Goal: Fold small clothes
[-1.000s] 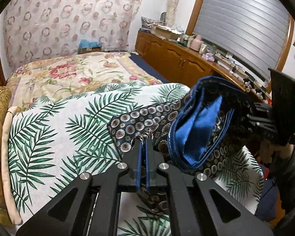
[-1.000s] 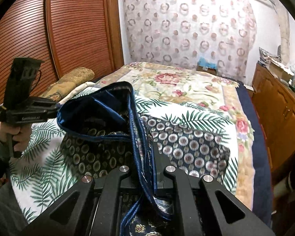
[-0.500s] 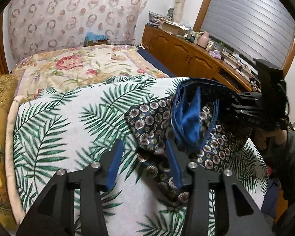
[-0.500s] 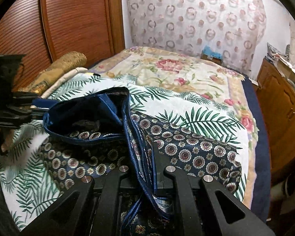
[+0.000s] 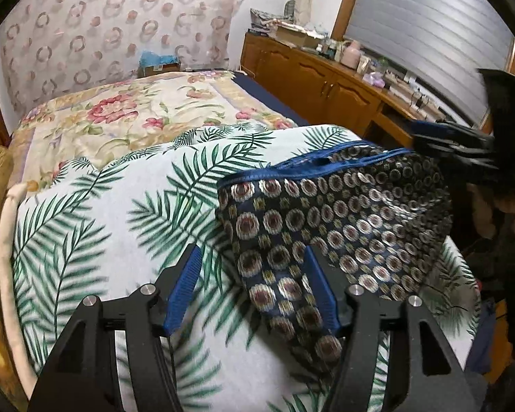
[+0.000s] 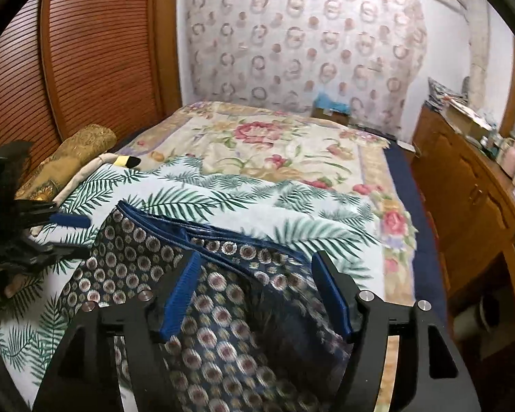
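A small dark-blue garment with round medallion print and a blue hem [image 5: 329,219] lies folded flat on the palm-leaf cover [image 5: 120,213]. My left gripper [image 5: 254,267] is open and empty, its right finger over the garment's near left corner. My right gripper [image 6: 257,271] is open and empty, just above the same garment [image 6: 195,292]. The right gripper also shows at the right of the left wrist view [image 5: 463,151]. The left gripper shows at the left of the right wrist view [image 6: 68,237].
A floral quilt [image 6: 274,144] covers the far half of the bed. A gold bolster pillow [image 6: 68,154] lies along the wooden wardrobe [image 6: 86,51] on the left. A wooden sideboard with clutter [image 5: 326,75] runs along the bed's right side.
Both grippers have opened and let go of the garment. The raised half dropped onto the lower half, so the garment now lies folded flat. Both grippers have pulled back a little.
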